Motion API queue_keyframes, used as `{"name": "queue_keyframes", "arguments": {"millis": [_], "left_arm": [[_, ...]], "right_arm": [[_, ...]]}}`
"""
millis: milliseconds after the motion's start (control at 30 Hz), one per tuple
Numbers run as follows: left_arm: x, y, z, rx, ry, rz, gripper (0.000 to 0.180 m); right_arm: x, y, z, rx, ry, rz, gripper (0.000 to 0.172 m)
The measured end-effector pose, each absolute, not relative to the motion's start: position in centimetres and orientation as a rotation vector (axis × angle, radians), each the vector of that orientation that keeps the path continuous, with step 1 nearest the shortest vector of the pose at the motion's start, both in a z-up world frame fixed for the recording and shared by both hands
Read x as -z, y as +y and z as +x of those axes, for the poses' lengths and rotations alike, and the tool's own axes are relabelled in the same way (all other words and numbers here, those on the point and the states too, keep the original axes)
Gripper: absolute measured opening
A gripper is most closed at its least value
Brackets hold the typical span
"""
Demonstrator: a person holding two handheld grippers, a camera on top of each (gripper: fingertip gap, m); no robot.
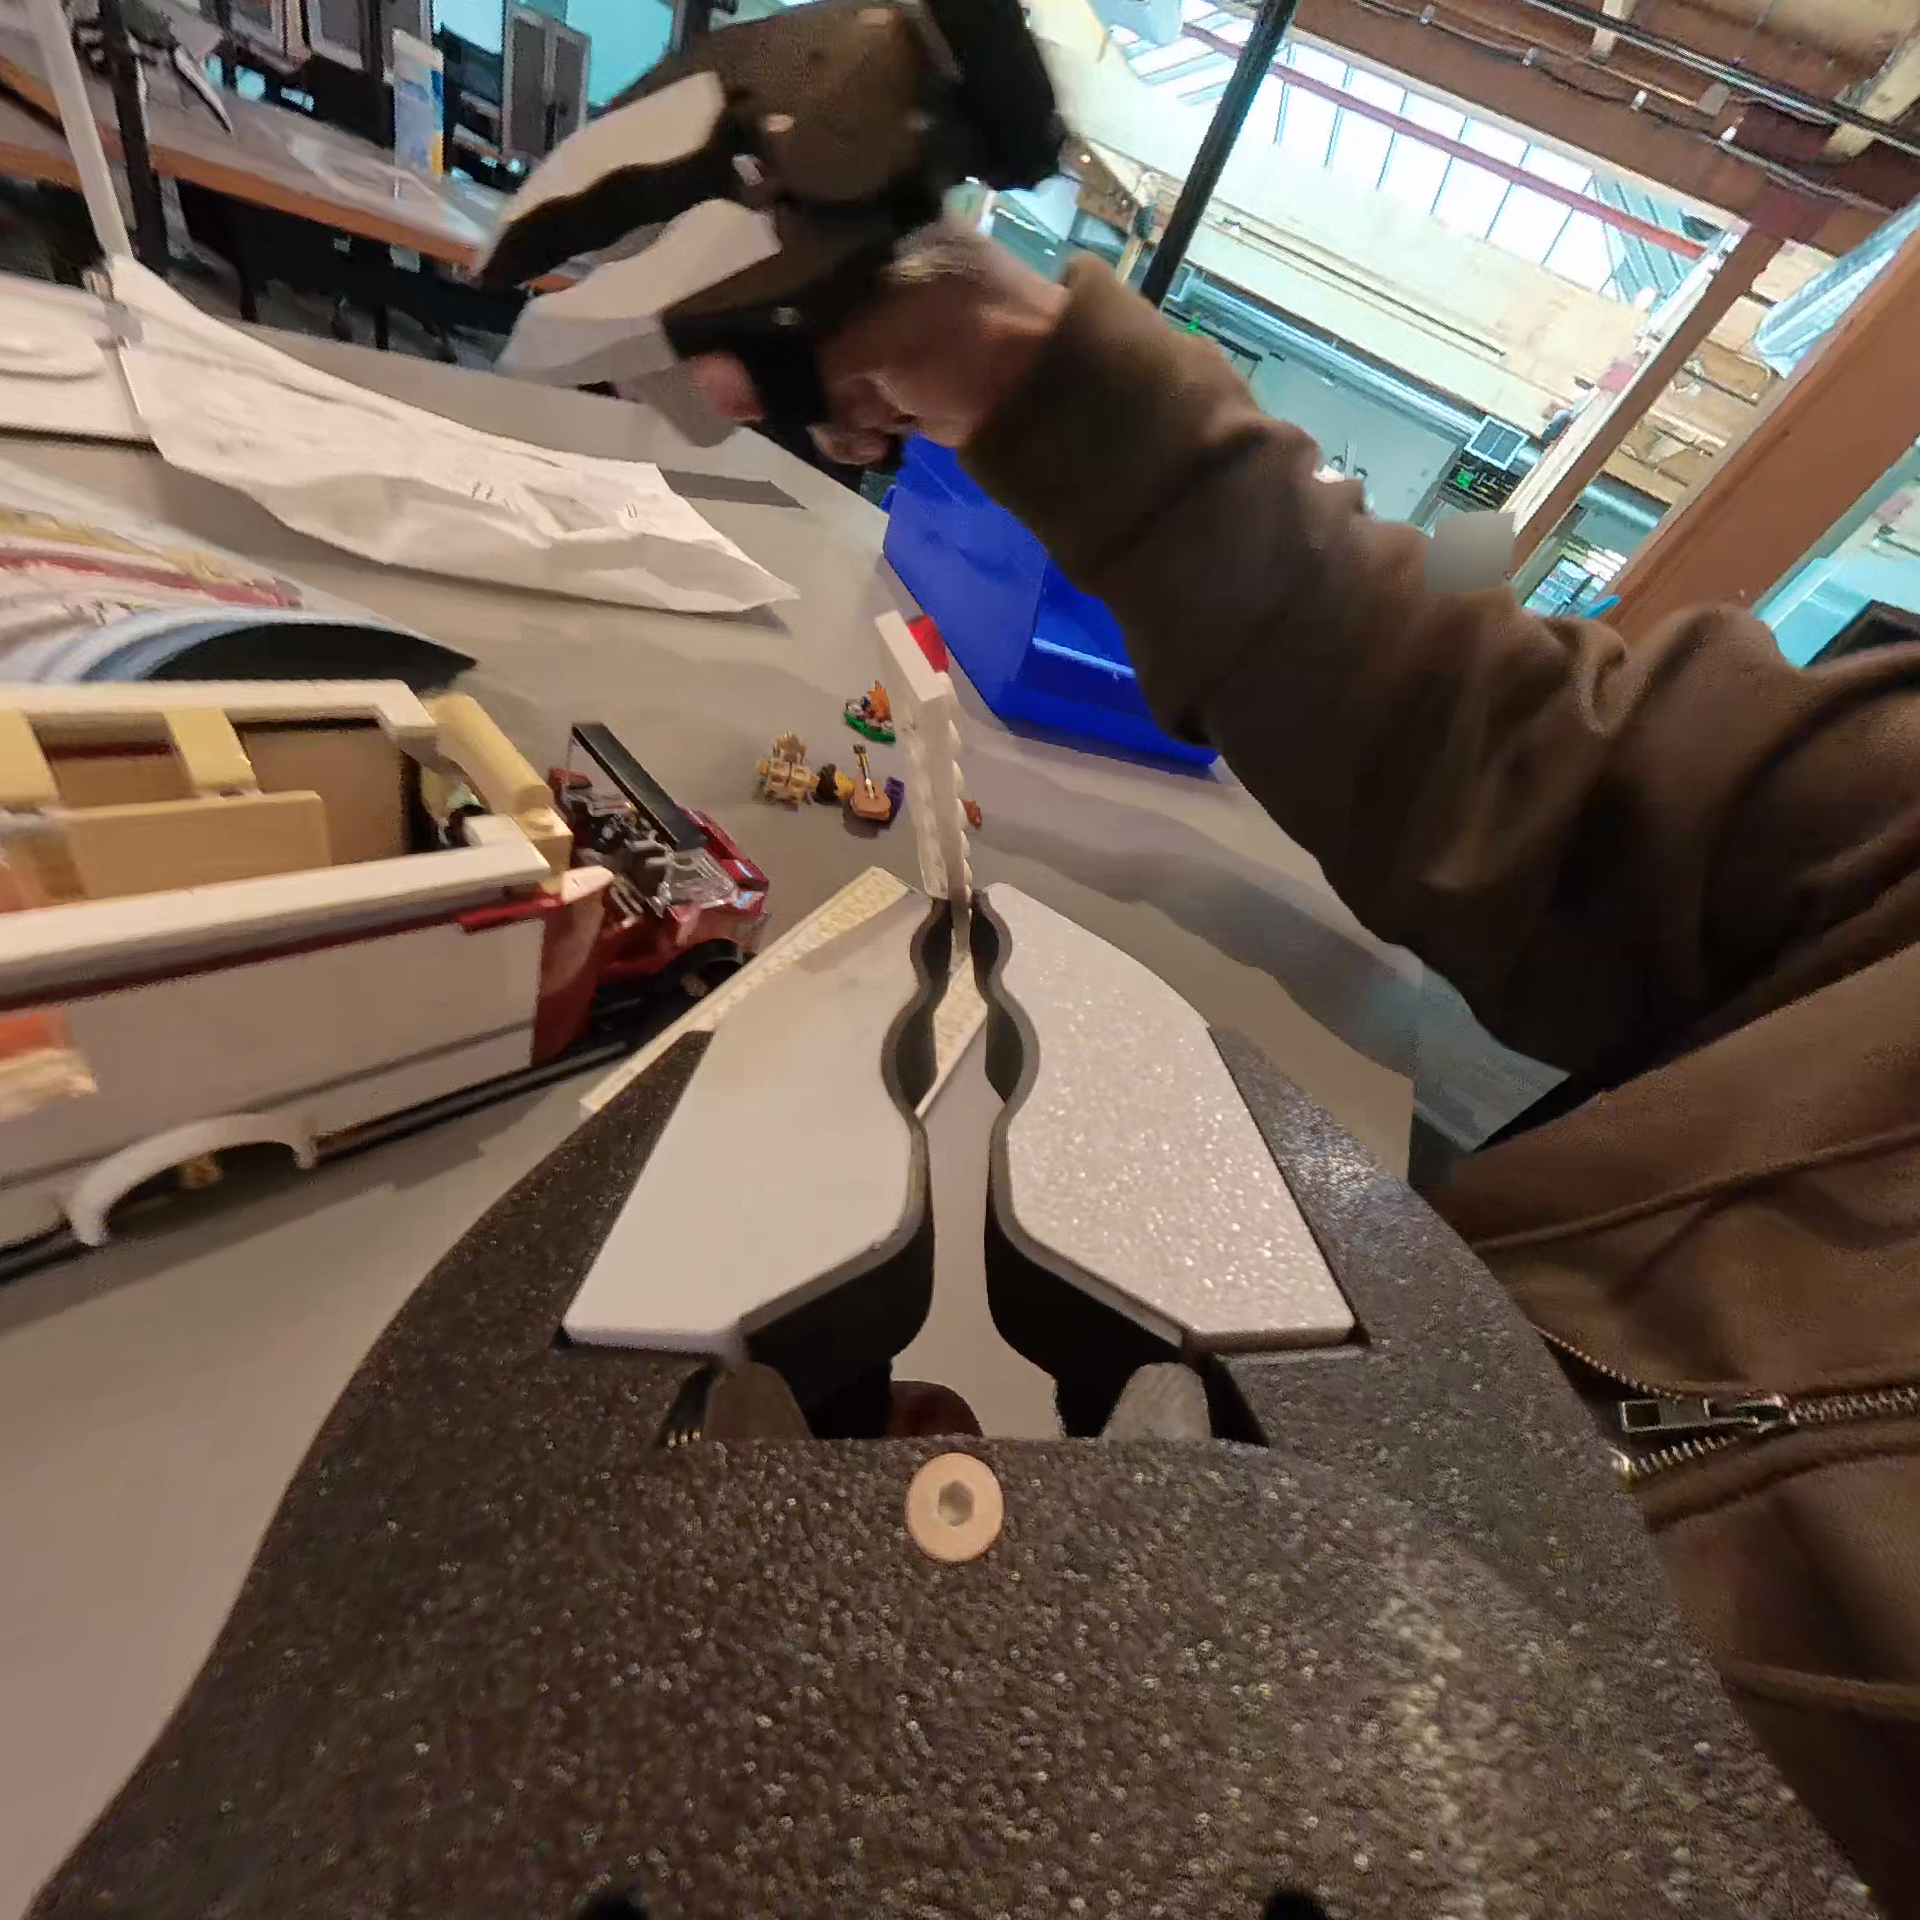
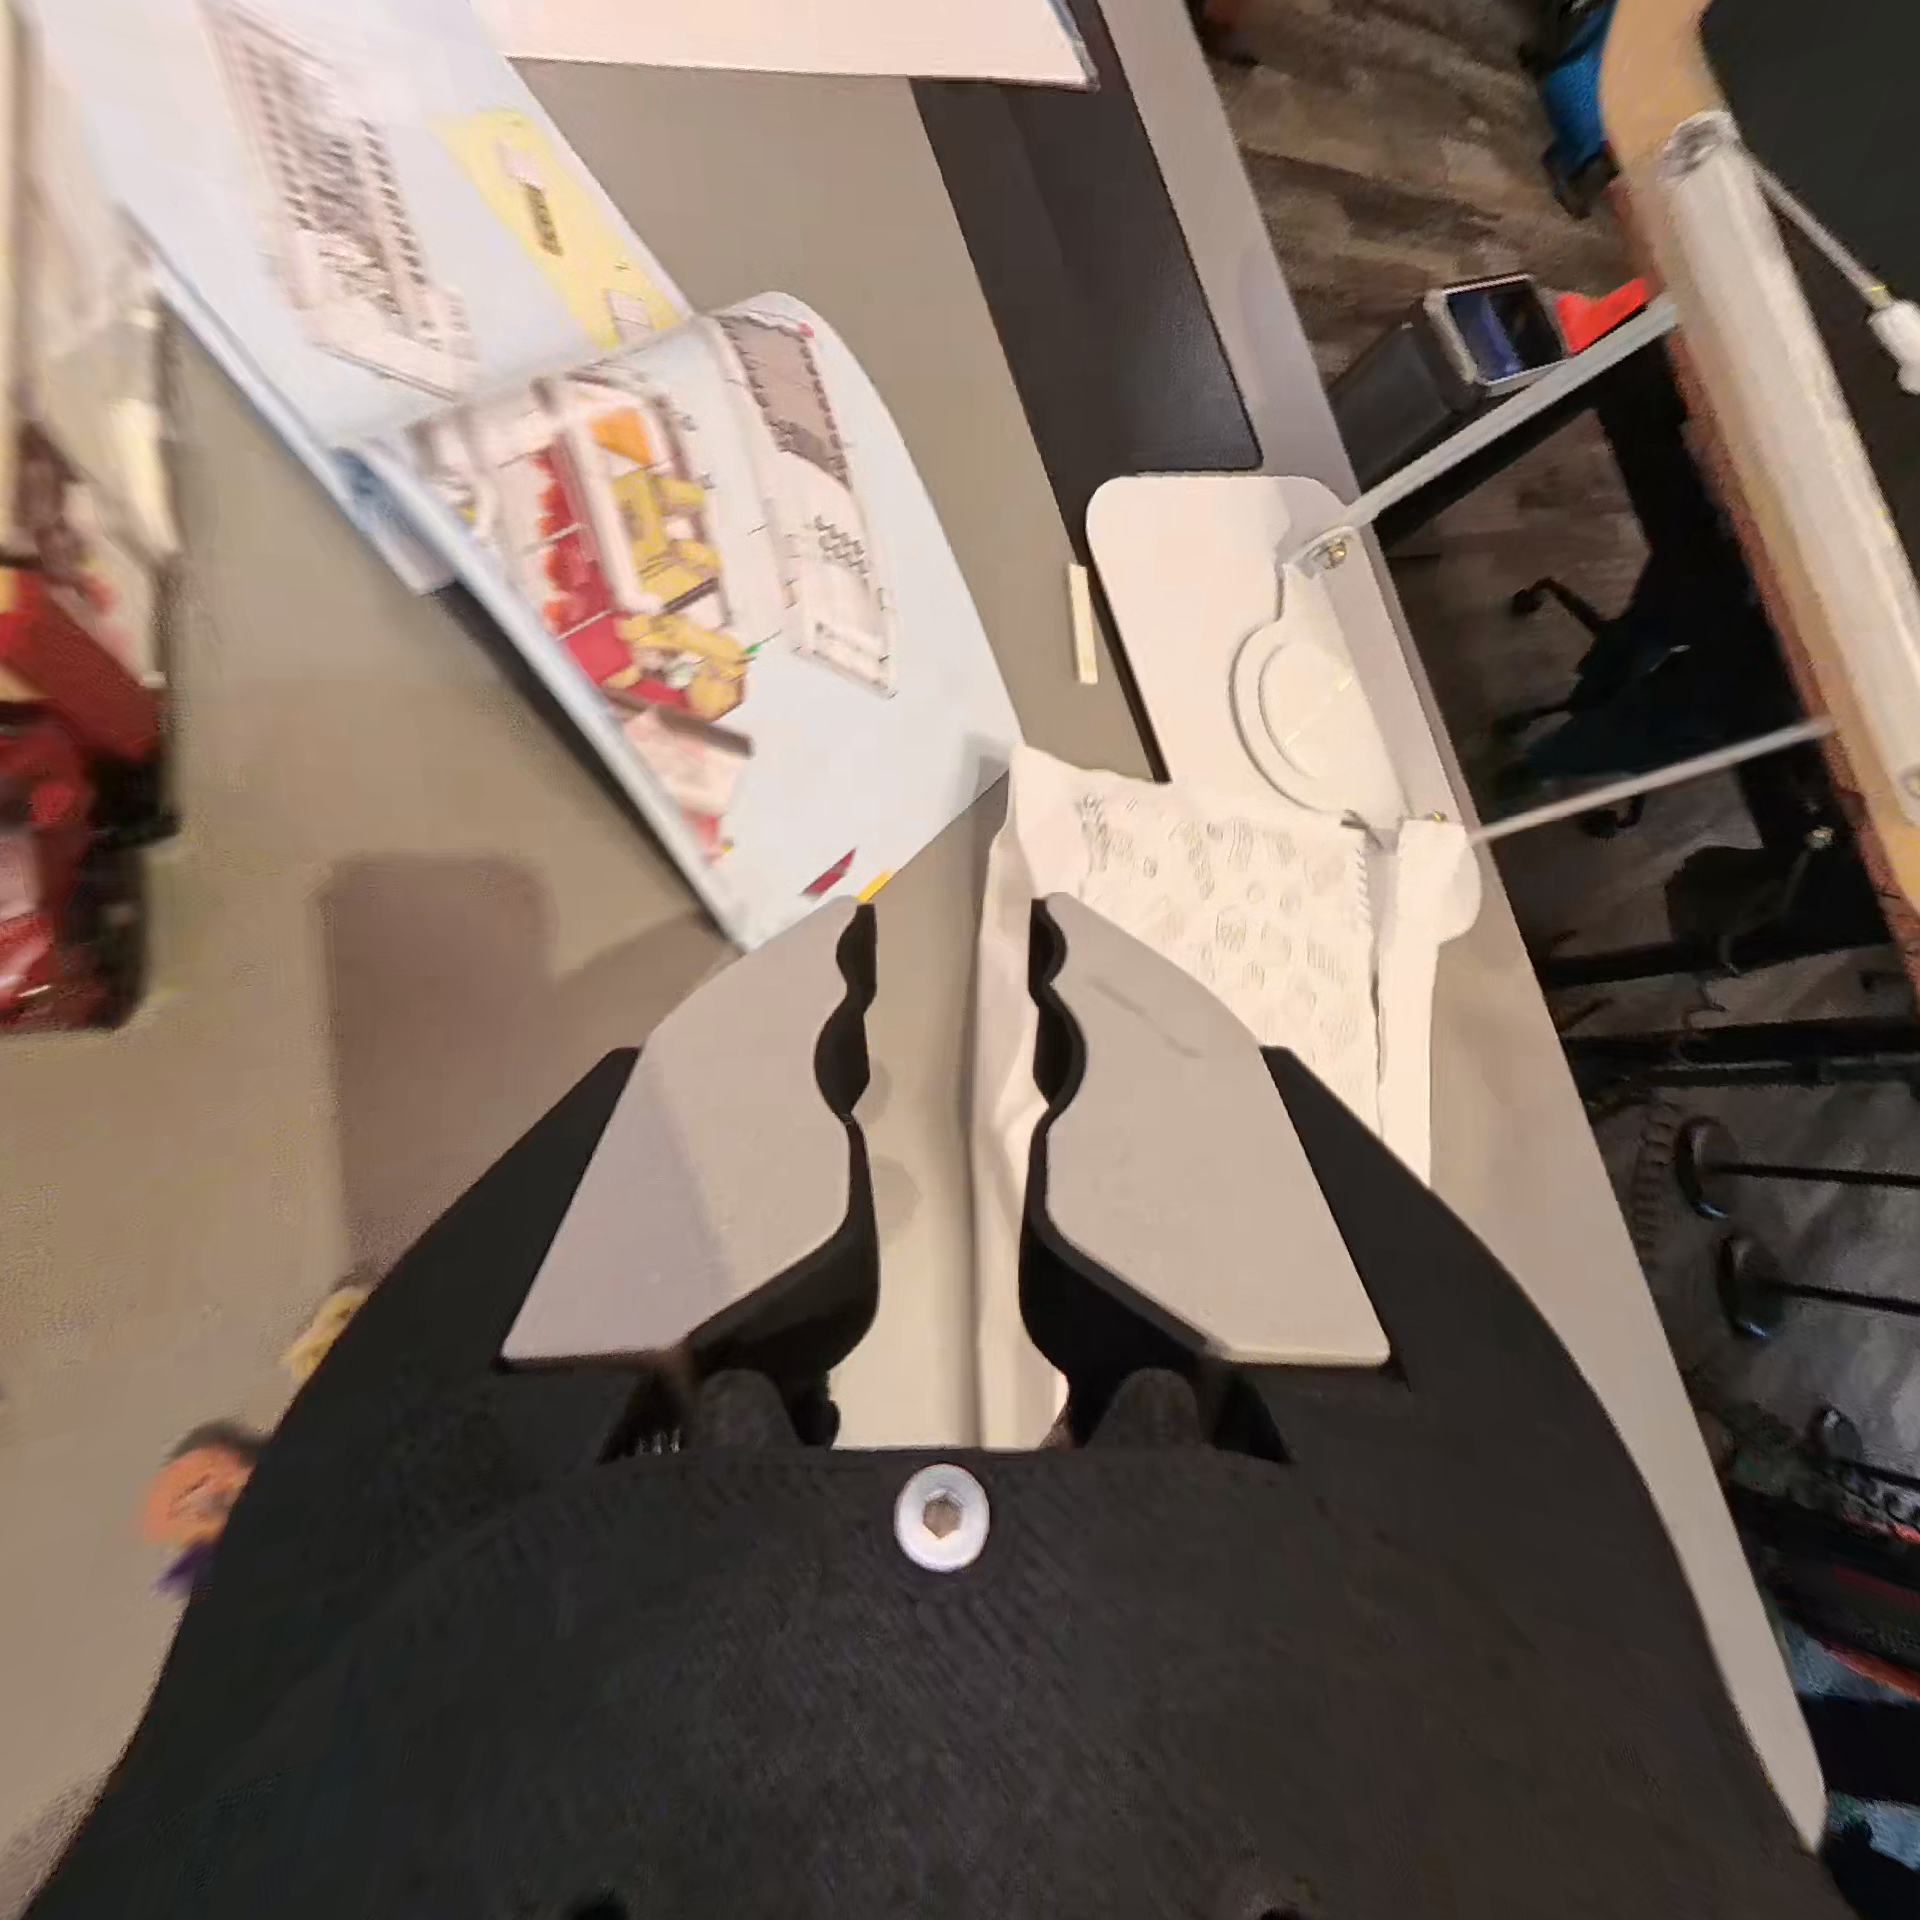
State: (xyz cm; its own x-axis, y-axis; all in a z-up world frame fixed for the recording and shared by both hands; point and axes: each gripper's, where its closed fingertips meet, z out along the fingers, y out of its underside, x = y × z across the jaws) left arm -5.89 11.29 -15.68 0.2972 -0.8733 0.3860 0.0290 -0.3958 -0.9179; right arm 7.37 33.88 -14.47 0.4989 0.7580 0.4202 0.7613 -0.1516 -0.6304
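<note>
My left gripper [image 1: 961, 906] is shut on the lower end of a long thin white studded brick plate [image 1: 928, 753], which stands upright out of the fingertips with a small red piece at its top. To its left sits a white, tan and dark red brick-built vehicle [image 1: 312, 914] on the grey table [image 1: 644, 686]. My right gripper [image 2: 951, 920] is open with nothing between its fingers, above the table near a white printed bag [image 2: 1247, 904] and an open instruction booklet [image 2: 665, 540]. The right gripper also shows in the left wrist view [image 1: 582, 312], raised, held by a hand in a brown sleeve.
A blue bin [image 1: 1029, 634] stands behind the plate, with several small brick figures [image 1: 831, 774] in front of it. White paper sheets [image 1: 416, 488] lie at the back left. A white base with thin rods [image 2: 1278, 644] sits at the table's edge [image 2: 1538, 935].
</note>
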Motion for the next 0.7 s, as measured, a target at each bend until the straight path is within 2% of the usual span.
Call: {"name": "queue_keyframes", "arguments": {"millis": [333, 700], "left_arm": [[14.2, 12.5, -7.9, 1.343, 0.783, -1.519, 0.004], [14.0, 13.0, -8.5, 1.366, 0.728, -1.517, 0.004]], "right_arm": [[20.5, 47.3, 4.6, -0.23, -1.479, -2.135, 0.026], [25.1, 49.8, 2.0, -0.201, -1.677, -2.287, 0.021]]}}
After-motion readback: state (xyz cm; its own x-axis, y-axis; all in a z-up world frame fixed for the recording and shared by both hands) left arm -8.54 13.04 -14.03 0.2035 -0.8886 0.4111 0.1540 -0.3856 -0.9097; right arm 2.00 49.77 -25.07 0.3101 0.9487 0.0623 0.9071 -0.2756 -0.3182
